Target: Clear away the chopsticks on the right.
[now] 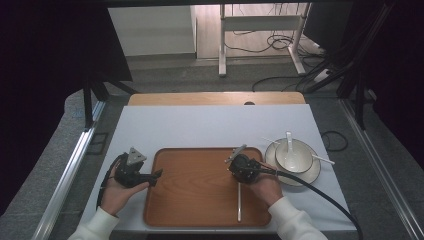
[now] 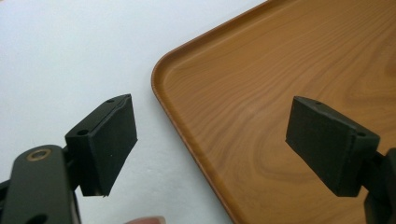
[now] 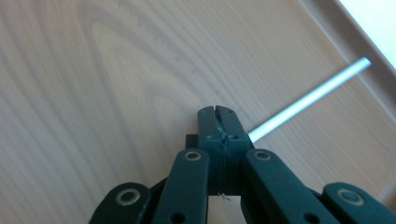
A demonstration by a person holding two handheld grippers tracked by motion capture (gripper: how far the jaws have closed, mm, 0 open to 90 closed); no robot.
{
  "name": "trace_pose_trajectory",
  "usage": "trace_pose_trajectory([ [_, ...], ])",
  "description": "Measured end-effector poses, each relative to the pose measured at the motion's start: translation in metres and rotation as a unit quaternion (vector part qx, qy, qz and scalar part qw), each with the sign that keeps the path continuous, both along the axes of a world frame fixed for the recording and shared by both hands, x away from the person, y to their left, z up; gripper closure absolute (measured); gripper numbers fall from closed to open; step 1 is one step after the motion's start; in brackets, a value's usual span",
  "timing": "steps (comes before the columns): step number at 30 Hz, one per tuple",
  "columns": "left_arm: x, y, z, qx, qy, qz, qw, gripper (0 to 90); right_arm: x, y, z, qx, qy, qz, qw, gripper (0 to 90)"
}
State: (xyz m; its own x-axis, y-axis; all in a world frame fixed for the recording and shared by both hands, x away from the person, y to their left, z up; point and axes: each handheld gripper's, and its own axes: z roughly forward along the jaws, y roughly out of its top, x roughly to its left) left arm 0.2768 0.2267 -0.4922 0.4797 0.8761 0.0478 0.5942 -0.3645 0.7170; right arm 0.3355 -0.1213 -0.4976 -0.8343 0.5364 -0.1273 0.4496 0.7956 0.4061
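Chopstick pinched in my right gripper, lying on the tray toward six o'clock — one placed, I judge. Left gripper gaping at nine o'clock; bowl waiting at three.

Person's got white sleeves; both hand-held grippers black w/ grey triangular plates, brass-ringed screws, thick black cable on right.

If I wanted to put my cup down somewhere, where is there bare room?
The far half of the white table, beyond the wooden tray, is bare. The tray's middle, between the left gripper and the right gripper, is free too. It is crowded at the right: bowl on plate, and a thin rod.
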Motion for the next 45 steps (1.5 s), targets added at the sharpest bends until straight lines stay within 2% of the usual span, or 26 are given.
trace_pose_trajectory([
  [26,0.001,0.001,-0.001,0.002,0.001,0.002,1.0000,16.0,-0.011,-0.040,0.002,0.007,0.009,-0.031,0.9995,89.3],
  [31,0.001,0.000,-0.001,0.002,0.001,0.002,1.0000,15.9,-0.010,-0.047,0.003,0.024,0.018,-0.036,0.9989,89.3],
  [41,0.001,0.002,-0.001,0.002,0.002,0.004,1.0000,16.0,-0.017,-0.047,0.003,0.020,0.024,-0.029,0.9991,89.4],
  [45,0.001,0.001,-0.001,0.004,0.002,0.003,1.0000,16.0,-0.018,-0.050,0.004,0.000,0.015,-0.035,0.9993,89.4],
])
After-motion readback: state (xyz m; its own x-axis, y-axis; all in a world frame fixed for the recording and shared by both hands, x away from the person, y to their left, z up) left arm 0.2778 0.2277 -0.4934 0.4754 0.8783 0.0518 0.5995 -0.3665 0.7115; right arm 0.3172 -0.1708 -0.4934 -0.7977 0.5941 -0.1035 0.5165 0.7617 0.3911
